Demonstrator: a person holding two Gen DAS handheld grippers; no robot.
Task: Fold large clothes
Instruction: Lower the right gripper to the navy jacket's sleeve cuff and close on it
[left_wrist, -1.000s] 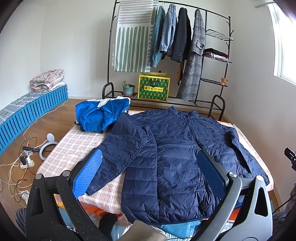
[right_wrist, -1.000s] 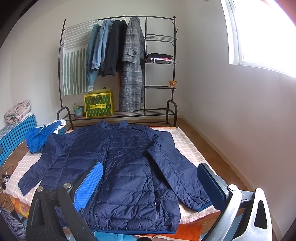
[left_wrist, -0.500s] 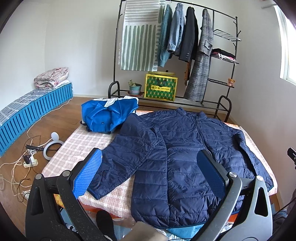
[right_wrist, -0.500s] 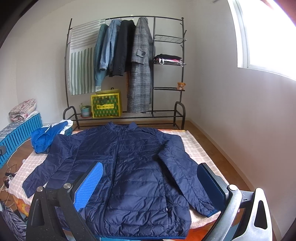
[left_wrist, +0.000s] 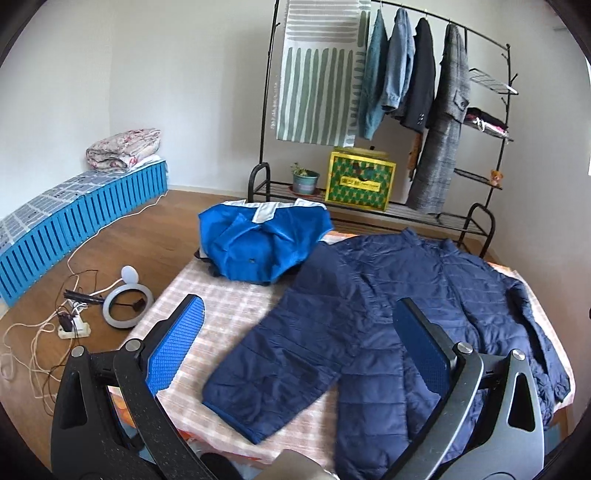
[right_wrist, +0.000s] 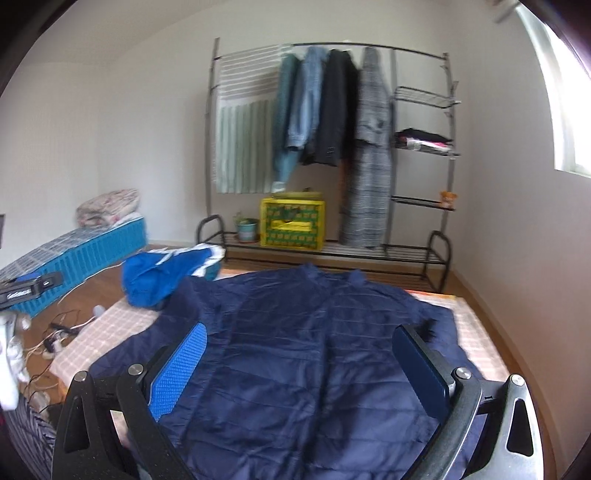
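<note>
Both views have swung left since a second ago. My left tongs (left_wrist: 299, 354) and right tongs (right_wrist: 301, 363) hang open and empty above the navy jacket (left_wrist: 399, 317), spread flat on the checked bed (left_wrist: 229, 299). Near sleeve (left_wrist: 280, 365) looks next.

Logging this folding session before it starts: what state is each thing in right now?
Navy jacket: spread flat on the bed, unfolded, sleeves out.
Blue jacket: crumpled in a heap at the bed's far corner.
Left gripper: open, empty.
Right gripper: open, empty.
Coats: hanging on the rack.
</note>
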